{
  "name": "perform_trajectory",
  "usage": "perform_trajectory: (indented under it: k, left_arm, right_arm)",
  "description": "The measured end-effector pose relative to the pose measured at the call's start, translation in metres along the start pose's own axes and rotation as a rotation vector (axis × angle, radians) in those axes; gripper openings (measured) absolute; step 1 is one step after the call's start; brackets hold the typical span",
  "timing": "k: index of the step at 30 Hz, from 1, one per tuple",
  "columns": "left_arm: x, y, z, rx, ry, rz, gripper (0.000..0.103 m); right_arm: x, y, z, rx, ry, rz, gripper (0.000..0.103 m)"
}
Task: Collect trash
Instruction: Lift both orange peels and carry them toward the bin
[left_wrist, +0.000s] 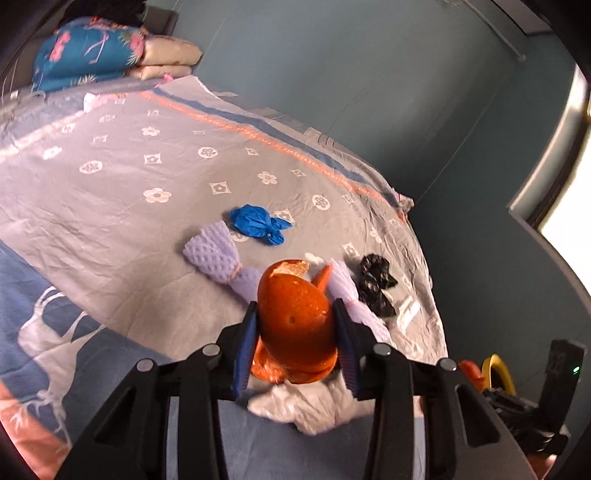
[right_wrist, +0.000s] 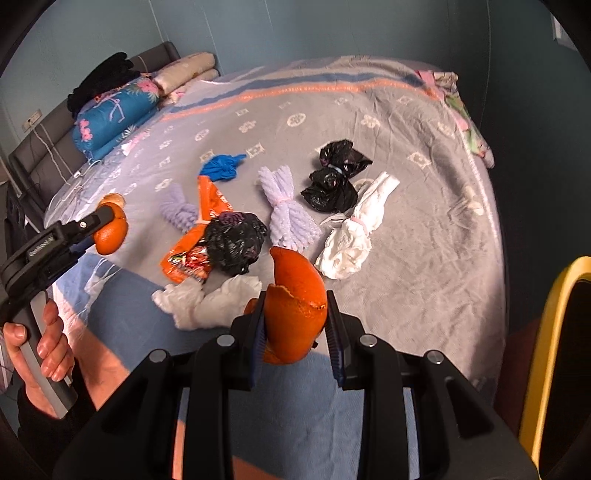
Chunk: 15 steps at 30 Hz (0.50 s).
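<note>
While both claws hang over a bed strewn with trash, each one has a piece of orange peel clamped between its pads.
Left gripper (left_wrist: 295, 325): closed on a domed orange peel (left_wrist: 295, 317), lifted clear of the bedspread; in the right wrist view it shows at the far left, held by a hand (right_wrist: 35, 354).
Right gripper (right_wrist: 295, 325): pressed shut on a second, curled orange peel (right_wrist: 295, 299), also off the bed.
Bed (right_wrist: 424, 266): grey sheet with white flower marks, and a blue blanket at the near edge.
Trash on the sheet: a blue bag (right_wrist: 221, 168) farthest; two lilac foam nets (right_wrist: 286, 210) nearer; a black bag (right_wrist: 334, 177) to the right; a white knotted bag (right_wrist: 351, 236) beside it; an orange snack wrapper (right_wrist: 192, 251) partly under another black bag (right_wrist: 234, 240); crumpled white plastic (right_wrist: 210, 299) nearest.
Yellow bin rim (right_wrist: 554, 332): at the right edge, off the bed.
Far left: folded quilts (right_wrist: 110, 114) by the headboard.
</note>
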<state>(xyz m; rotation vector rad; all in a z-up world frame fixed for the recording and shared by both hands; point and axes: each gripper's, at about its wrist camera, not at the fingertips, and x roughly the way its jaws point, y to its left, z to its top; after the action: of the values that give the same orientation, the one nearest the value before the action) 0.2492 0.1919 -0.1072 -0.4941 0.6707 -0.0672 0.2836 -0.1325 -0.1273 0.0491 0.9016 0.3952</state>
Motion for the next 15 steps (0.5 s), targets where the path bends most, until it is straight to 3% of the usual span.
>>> perform_trajectory:
  k: [8,15]
  left_arm:
    - [-0.035,-0.035,-0.028,0.091,0.022,0.030,0.037]
    - [-0.064,-0.070,-0.043,0.138,-0.002,-0.013,0.037]
  right_arm:
    - [-0.065,-0.007,-0.025,-0.016,-0.047,0.052,0.028]
    - [-0.121,-0.012,-0.047,-0.041,-0.117,0.063,0.027]
